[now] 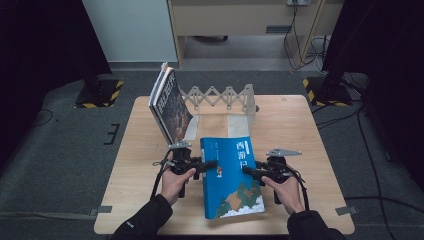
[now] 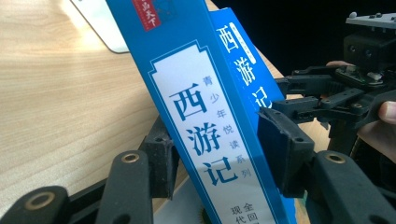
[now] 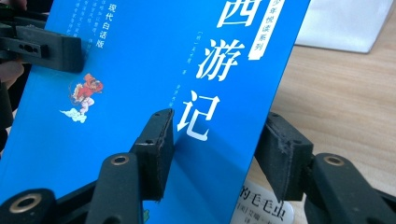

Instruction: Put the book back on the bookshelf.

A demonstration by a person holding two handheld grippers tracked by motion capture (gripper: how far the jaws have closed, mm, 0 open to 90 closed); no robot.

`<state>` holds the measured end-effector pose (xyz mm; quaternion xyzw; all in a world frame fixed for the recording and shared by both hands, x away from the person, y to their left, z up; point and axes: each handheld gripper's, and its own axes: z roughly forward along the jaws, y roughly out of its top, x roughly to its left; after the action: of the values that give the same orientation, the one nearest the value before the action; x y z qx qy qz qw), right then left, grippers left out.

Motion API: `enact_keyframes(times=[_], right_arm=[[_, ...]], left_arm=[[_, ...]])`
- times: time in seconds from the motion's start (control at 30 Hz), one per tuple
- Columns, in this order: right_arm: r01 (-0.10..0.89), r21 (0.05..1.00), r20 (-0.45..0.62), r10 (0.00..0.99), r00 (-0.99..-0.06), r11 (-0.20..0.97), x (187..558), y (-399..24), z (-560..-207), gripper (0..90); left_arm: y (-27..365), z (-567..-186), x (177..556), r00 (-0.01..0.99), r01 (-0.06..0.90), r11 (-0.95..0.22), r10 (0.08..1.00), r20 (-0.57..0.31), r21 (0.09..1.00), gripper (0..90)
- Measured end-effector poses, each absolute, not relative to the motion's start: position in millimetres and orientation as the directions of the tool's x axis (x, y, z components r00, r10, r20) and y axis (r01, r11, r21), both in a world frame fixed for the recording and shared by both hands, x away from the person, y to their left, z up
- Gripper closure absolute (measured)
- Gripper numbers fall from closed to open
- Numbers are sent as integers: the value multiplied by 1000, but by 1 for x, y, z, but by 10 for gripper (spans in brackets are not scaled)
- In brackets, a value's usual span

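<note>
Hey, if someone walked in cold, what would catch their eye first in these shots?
The bright blue book at the table's near middle, with the left hand-held gripper on its spine edge and the right hand-held gripper on its opposite edge. Behind it, darker books lean upright against a grey accordion book rack.

Wooden table [image 1: 145,150], grey carpet [image 1: 60,165]
</note>
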<state>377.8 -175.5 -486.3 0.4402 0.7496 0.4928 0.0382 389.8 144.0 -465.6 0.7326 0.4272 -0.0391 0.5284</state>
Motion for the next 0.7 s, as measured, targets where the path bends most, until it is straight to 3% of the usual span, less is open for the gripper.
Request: enact_keyframes(times=[0.7], right_arm=[[570,818,389,655,-647,78,376,-169,-471,542]], left_arm=[[143,-447,389,673,615,-67,565,-478,786,535]])
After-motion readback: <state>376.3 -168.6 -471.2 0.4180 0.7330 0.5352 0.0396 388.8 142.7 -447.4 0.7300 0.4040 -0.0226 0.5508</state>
